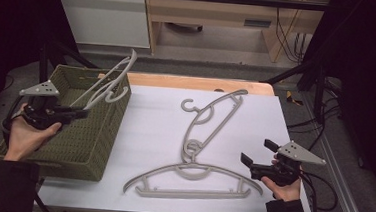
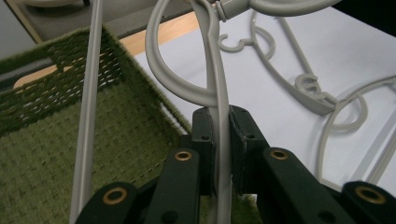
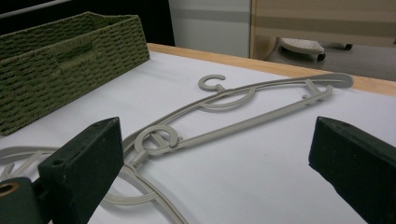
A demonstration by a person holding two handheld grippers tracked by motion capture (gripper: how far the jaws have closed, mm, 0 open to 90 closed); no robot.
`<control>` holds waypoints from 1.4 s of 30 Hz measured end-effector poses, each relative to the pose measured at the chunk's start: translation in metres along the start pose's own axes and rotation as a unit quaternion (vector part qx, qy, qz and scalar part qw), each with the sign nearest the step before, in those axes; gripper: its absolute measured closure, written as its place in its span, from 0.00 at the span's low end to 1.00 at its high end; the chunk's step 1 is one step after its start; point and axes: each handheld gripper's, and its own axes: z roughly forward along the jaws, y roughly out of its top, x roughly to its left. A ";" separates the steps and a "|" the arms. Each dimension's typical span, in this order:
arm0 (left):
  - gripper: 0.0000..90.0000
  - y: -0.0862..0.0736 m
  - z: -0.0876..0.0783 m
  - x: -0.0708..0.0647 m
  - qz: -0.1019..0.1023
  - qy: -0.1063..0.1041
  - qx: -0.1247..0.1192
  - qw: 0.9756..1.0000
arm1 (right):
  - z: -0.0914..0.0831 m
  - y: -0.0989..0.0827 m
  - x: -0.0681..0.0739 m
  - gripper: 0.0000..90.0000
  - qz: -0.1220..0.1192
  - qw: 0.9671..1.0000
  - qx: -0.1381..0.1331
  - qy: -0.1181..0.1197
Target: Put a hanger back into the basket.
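At the far left we see the left gripper in a hand over the green woven basket, which sits at the table's left edge, partly on the white sheet. Its jaws are clenched on a grey plastic hanger, pinching one thin bar of it; in the left gripper view that bar runs straight up between the two black pads, with a curved loop of the hanger just above them. The hanger is tilted, lifted above the basket's inside, its upper end rising past the far rim. Moving right, a second grey hanger lies flat on the sheet, slanting from its hook near the middle toward the far right edge. Nearer to us a third hanger lies flat with its arms spread wide, its hook linked with the lower end of the slanted one. At the right, the right gripper is held in a hand just above the sheet, near the third hanger's right tip, its jaws released and spread wide with nothing between them.
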 end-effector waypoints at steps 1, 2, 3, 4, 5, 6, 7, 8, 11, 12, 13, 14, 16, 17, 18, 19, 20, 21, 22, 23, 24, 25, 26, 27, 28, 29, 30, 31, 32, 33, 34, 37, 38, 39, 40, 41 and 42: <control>0.90 -0.003 -0.001 0.003 -0.002 0.002 0.002 1.000 | 0.000 0.000 0.000 0.04 0.001 1.000 0.000 0.001; 0.90 -0.006 -0.001 0.007 -0.005 0.003 0.004 1.000 | 0.000 0.000 0.000 0.04 0.000 1.000 0.000 0.001; 0.90 -0.007 -0.001 0.009 -0.006 0.003 0.006 1.000 | 0.000 0.000 0.000 0.04 0.000 1.000 0.001 0.001; 0.90 -0.010 -0.002 0.013 -0.009 0.004 0.006 1.000 | 0.001 0.000 0.000 0.04 0.000 1.000 0.001 0.000; 0.90 -0.013 -0.002 0.016 -0.010 0.004 0.008 1.000 | 0.001 0.000 0.000 0.04 0.002 1.000 0.001 0.000; 0.90 -0.015 -0.002 0.019 -0.013 0.003 0.008 1.000 | 0.001 0.000 0.000 0.04 0.002 1.000 0.001 -0.001; 0.90 -0.018 -0.002 0.021 -0.011 0.004 0.011 1.000 | 0.001 0.000 0.000 0.04 0.001 1.000 0.001 -0.002; 0.90 -0.020 -0.002 0.023 -0.011 0.008 0.015 1.000 | 0.001 0.000 0.000 0.04 0.001 1.000 0.001 -0.002; 0.90 -0.026 -0.001 0.027 -0.013 0.013 0.022 1.000 | 0.001 0.000 0.000 0.04 0.001 1.000 0.001 -0.001; 0.90 -0.029 -0.001 0.029 -0.015 0.011 0.024 1.000 | 0.001 0.000 0.000 0.04 0.001 1.000 0.001 -0.001; 0.90 -0.031 -0.001 0.030 -0.019 0.010 0.021 1.000 | 0.001 0.000 0.000 0.04 0.001 1.000 0.002 0.000; 0.90 -0.033 -0.001 0.031 -0.019 0.009 0.023 1.000 | 0.000 0.000 0.000 0.04 0.002 1.000 0.001 0.000; 0.90 -0.037 -0.002 0.033 -0.020 0.008 0.024 0.999 | 0.000 0.000 0.000 0.04 0.002 1.000 0.002 -0.001; 0.90 -0.039 -0.002 0.034 -0.018 0.009 0.027 0.999 | 0.001 0.000 0.000 0.04 0.001 1.000 0.002 -0.001; 0.90 -0.040 -0.002 0.034 -0.020 0.010 0.027 0.999 | 0.001 0.000 0.000 0.04 0.002 1.000 0.002 -0.001; 0.90 -0.042 -0.003 0.035 -0.018 0.010 0.032 0.999 | 0.001 0.000 0.000 0.04 0.003 1.000 0.002 -0.002; 0.90 -0.044 -0.003 0.036 -0.018 0.009 0.033 0.999 | 0.001 -0.001 0.000 0.04 0.003 1.000 0.003 -0.002; 0.90 -0.046 -0.003 0.036 -0.018 0.008 0.032 0.999 | 0.001 -0.001 0.000 0.04 0.003 1.000 0.003 -0.001; 0.90 -0.047 -0.004 0.037 -0.019 0.005 0.032 0.999 | 0.001 -0.001 0.000 0.04 0.002 1.000 0.003 -0.001; 0.90 -0.049 -0.005 0.037 -0.016 0.004 0.032 0.999 | 0.001 -0.001 0.000 0.04 0.003 1.000 0.003 -0.002; 0.90 -0.050 -0.005 0.037 -0.017 0.003 0.031 0.999 | 0.001 -0.001 0.000 0.04 0.003 1.000 0.002 -0.003; 0.90 -0.051 -0.006 0.037 -0.016 0.003 0.028 0.999 | 0.001 -0.001 0.000 0.04 0.002 1.000 0.002 -0.002; 0.90 -0.051 -0.006 0.037 -0.016 0.001 0.027 1.000 | 0.001 -0.001 0.000 0.04 0.003 1.000 0.004 -0.002; 0.90 -0.052 -0.007 0.037 -0.013 -0.001 0.028 1.000 | 0.001 -0.001 0.000 0.04 0.003 1.000 0.003 -0.003; 0.90 -0.052 -0.008 0.037 -0.011 -0.003 0.027 1.000 | 0.001 -0.001 0.000 0.04 0.003 1.000 0.004 -0.001; 0.90 -0.052 -0.008 0.037 -0.010 -0.005 0.027 1.000 | 0.001 -0.001 0.000 0.04 0.003 1.000 0.004 -0.001; 0.90 -0.052 -0.008 0.037 -0.007 -0.007 0.029 1.000 | 0.001 -0.001 0.000 0.04 0.004 1.000 0.003 -0.002; 0.90 -0.052 -0.007 0.036 -0.006 -0.008 0.032 0.999 | 0.002 -0.001 0.000 0.04 0.003 1.000 0.003 -0.003; 0.90 -0.052 -0.006 0.036 -0.005 -0.009 0.034 0.999 | 0.002 -0.001 0.000 0.04 0.003 1.000 0.004 -0.003; 0.90 -0.052 -0.006 0.036 -0.006 -0.010 0.035 0.999 | 0.001 -0.001 0.000 0.04 0.003 1.000 0.005 -0.002; 0.90 -0.052 -0.006 0.036 -0.007 -0.010 0.035 0.999 | 0.001 -0.001 0.000 0.04 0.003 1.000 0.005 -0.002; 0.90 -0.055 -0.007 0.039 -0.009 -0.010 0.033 0.999 | 0.001 -0.001 0.000 0.04 0.003 1.000 0.003 -0.003; 0.90 -0.056 -0.009 0.040 -0.009 -0.011 0.033 0.999 | 0.000 -0.001 0.000 0.04 0.002 1.000 0.003 -0.002; 0.90 -0.057 -0.010 0.041 -0.012 -0.010 0.030 0.999 | 0.000 -0.001 0.000 0.04 0.002 1.000 0.003 -0.002; 0.90 -0.059 -0.012 0.043 -0.013 -0.006 0.028 1.000 | 0.000 -0.001 0.000 0.04 0.002 1.000 0.002 -0.002; 0.90 -0.060 -0.013 0.044 -0.016 -0.005 0.026 1.000 | 0.000 -0.001 0.000 0.04 0.002 1.000 0.003 -0.002; 0.89 -0.062 -0.014 0.046 -0.020 -0.008 0.023 1.000 | 0.000 -0.001 0.000 0.04 0.002 1.000 0.003 -0.002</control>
